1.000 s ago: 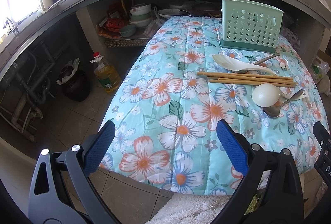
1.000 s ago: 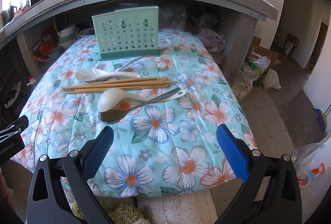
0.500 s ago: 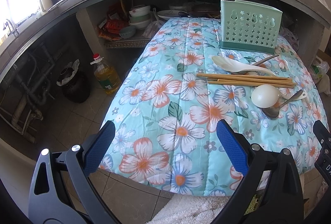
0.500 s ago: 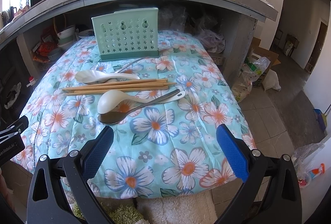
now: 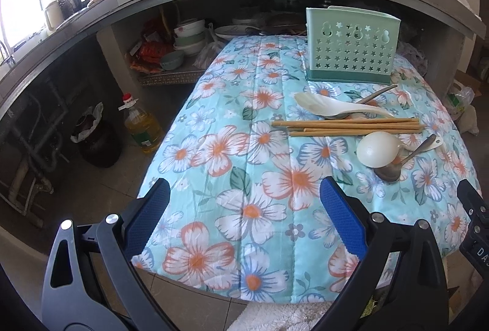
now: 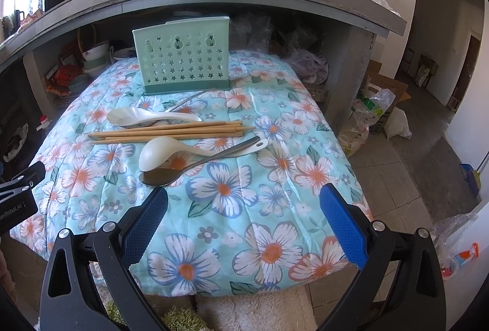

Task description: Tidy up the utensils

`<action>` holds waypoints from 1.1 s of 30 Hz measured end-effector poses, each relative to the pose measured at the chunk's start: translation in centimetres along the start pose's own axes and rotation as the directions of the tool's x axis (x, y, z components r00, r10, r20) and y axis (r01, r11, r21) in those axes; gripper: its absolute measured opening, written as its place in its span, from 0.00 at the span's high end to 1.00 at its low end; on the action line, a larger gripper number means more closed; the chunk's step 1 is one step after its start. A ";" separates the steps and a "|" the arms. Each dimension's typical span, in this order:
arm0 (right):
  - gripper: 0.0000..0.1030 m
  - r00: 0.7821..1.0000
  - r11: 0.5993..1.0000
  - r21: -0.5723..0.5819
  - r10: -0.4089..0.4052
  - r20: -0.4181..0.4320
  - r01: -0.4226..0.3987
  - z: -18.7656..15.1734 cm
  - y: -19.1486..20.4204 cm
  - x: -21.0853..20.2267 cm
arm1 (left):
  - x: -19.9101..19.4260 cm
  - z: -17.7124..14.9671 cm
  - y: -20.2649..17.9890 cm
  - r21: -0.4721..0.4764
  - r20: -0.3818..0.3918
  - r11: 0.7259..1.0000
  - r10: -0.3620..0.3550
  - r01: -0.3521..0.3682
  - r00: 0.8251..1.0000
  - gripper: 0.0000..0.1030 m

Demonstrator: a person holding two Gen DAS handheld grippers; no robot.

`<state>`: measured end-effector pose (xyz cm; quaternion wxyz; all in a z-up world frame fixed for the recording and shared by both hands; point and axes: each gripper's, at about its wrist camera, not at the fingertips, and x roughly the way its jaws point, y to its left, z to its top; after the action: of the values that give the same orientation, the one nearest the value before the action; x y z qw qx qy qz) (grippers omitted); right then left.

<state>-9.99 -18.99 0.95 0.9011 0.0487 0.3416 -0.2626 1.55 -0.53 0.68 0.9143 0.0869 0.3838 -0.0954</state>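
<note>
Utensils lie loose on the flowered cloth [image 6: 220, 187], near the green holder [image 6: 183, 55]; both grippers empty.
Left gripper [image 5: 244, 217] and right gripper [image 6: 243, 216]: jaws wide apart, touching nothing, over the cloth's near edge. Chopsticks [image 6: 171, 132] lie crosswise between two white spoons [image 6: 159, 152], [image 6: 146, 117]; a metal spoon [image 6: 162, 176] touches the nearer white one.

The cloth [image 6: 232, 193] is soft, quilted and flowery. The holder [image 6: 183, 58] is matt green plastic with star holes. The chopsticks [image 6: 171, 132] are plain wood. One spoon [image 6: 159, 176] is shiny metal; another spoon [image 6: 156, 152] is smooth white plastic.
</note>
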 end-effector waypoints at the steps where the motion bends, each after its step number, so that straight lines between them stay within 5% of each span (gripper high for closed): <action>1: 0.06 1.000 1.000 0.001 -0.003 0.007 0.003 0.0 -0.1 0.1 | 0.4 0.3 0.1 -0.001 -0.005 0.999 -0.043 0.043 0.999 0.08; 3: 0.06 1.000 1.000 0.002 -0.016 0.015 0.016 -0.1 -0.3 0.3 | 1.2 0.5 0.2 -0.025 -0.021 0.990 -0.140 0.140 0.990 0.08; 6: 0.06 0.999 0.999 0.002 -0.044 0.022 0.044 -0.1 -0.7 0.9 | 2.7 1.2 0.9 -0.106 -0.038 0.944 -0.318 0.313 0.947 0.08; 13: 0.06 0.999 0.999 0.033 0.024 0.023 -0.024 -0.6 -2.1 2.5 | 5.6 2.3 -1.3 -0.158 -0.043 0.855 -0.505 0.493 0.862 0.08; 16: 0.06 0.997 0.995 0.067 0.072 -0.015 -0.070 -1.0 -2.7 3.9 | 5.7 2.7 -4.0 -0.003 -0.037 0.889 -0.457 0.458 0.889 0.08; 20: 0.06 0.994 0.993 0.079 0.092 -0.060 -0.087 -1.7 -3.0 5.5 | 5.7 2.8 -7.7 0.223 -0.046 0.876 -0.428 0.427 0.903 0.12; 25: 0.06 0.990 0.989 0.101 0.115 -0.083 -0.107 -2.1 -3.7 6.8 | 6.3 2.2 -11.6 0.425 -0.067 0.824 -0.385 0.375 0.921 0.39; 29: 0.06 0.987 0.985 0.123 0.130 -0.089 -0.119 -2.3 -4.5 7.5 | 7.1 1.5 -13.9 0.543 -0.122 0.756 -0.361 0.366 0.925 0.40; 33: 0.06 0.985 0.981 0.147 0.144 -0.093 -0.130 -2.4 -5.1 7.9 | 7.6 0.4 -15.2 0.636 -0.119 0.712 -0.291 0.298 0.949 0.48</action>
<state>-9.02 -26.21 -5.51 0.8924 0.1490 0.3644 -0.2205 3.40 -16.17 -5.79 0.7987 0.3350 0.3408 -0.3657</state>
